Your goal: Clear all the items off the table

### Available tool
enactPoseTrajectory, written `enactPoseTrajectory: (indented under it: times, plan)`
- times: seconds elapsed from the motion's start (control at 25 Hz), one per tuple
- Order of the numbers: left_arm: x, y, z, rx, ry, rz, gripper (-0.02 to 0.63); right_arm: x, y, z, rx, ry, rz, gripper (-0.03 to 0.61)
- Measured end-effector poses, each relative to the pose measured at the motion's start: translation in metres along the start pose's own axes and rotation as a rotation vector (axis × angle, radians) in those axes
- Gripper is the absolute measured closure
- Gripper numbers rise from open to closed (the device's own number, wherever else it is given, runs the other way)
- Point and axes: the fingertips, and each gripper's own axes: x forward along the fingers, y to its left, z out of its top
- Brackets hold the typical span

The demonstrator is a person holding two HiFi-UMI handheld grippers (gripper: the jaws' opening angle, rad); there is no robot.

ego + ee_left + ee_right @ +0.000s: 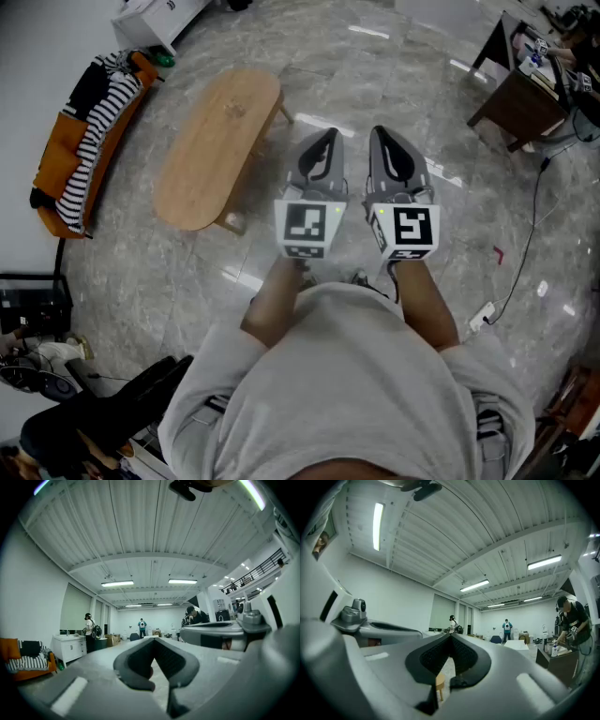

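Hand-held grippers side by side.
Left hand-held gripper (pixel 327 133) and right hand-held gripper (pixel 379 131): jaws together; wooden surface (pixel 220 141) to their left.

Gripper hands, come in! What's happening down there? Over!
Left gripper shut, empty. Right gripper shut, empty. Wooden table off to the left, top looks bare. Only open floor between.

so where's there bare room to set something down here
The wooden table top looks bare end to end. Open floor between it and the dark desk. Crowded: the orange sofa under striped clothes, the cable on the right.
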Motion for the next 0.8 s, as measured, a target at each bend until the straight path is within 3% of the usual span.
enactPoseTrajectory:
  times: [0.28, 0.6, 0.8]
  plan:
    - [0.001, -0.011, -0.013, -0.013, 0.035, 0.032, 0.594, -0.005, -0.006, -0.008, 0.037, -0.013, 0.054, 0.572]
    - [-0.017, 0.014, -0.056, -0.047, 0.143, 0.171, 0.593, -0.005, -0.003, -0.041, 0.113, 0.019, 0.145, 0.572]
    - [-0.020, 0.042, -0.077, -0.098, 0.173, 0.207, 0.593, 0.015, 0.005, -0.059, 0.127, 0.056, 0.168, 0.572]
